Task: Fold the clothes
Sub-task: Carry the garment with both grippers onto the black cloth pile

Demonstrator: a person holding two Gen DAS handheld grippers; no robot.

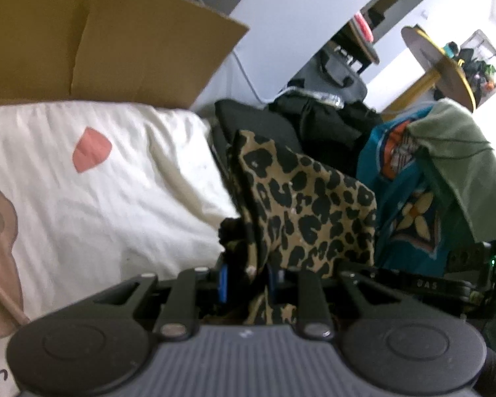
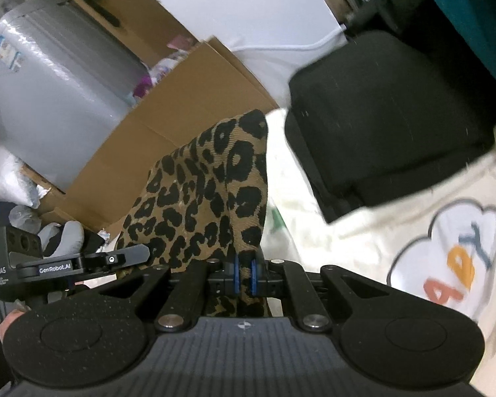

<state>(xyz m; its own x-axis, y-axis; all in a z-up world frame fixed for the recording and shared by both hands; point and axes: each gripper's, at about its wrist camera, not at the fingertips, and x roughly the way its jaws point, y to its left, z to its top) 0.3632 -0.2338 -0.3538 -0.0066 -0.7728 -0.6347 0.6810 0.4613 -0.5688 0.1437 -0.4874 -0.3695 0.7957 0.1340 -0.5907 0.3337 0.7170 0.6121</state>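
A leopard-print garment (image 1: pixel 301 211) is lifted off the cream bedsheet (image 1: pixel 99 192), bunched and draped between both grippers. In the left wrist view, my left gripper (image 1: pixel 248 281) is shut on a thick fold of it, cloth rising between the blue pads and hanging below. In the right wrist view, my right gripper (image 2: pixel 244 278) is shut on another edge of the leopard-print garment (image 2: pixel 211 192), its blue pads nearly together with cloth pinched between them. The left gripper's body (image 2: pixel 26 264) shows at the lower left of the right wrist view, close beside.
A folded black garment (image 2: pixel 390 132) lies on the cream bedsheet (image 2: pixel 396 231) ahead. A pile of dark, teal and green clothes (image 1: pixel 413 172) sits to the right. An open cardboard box (image 1: pixel 115 39) and a grey suitcase (image 2: pixel 49 82) stand beside the bed.
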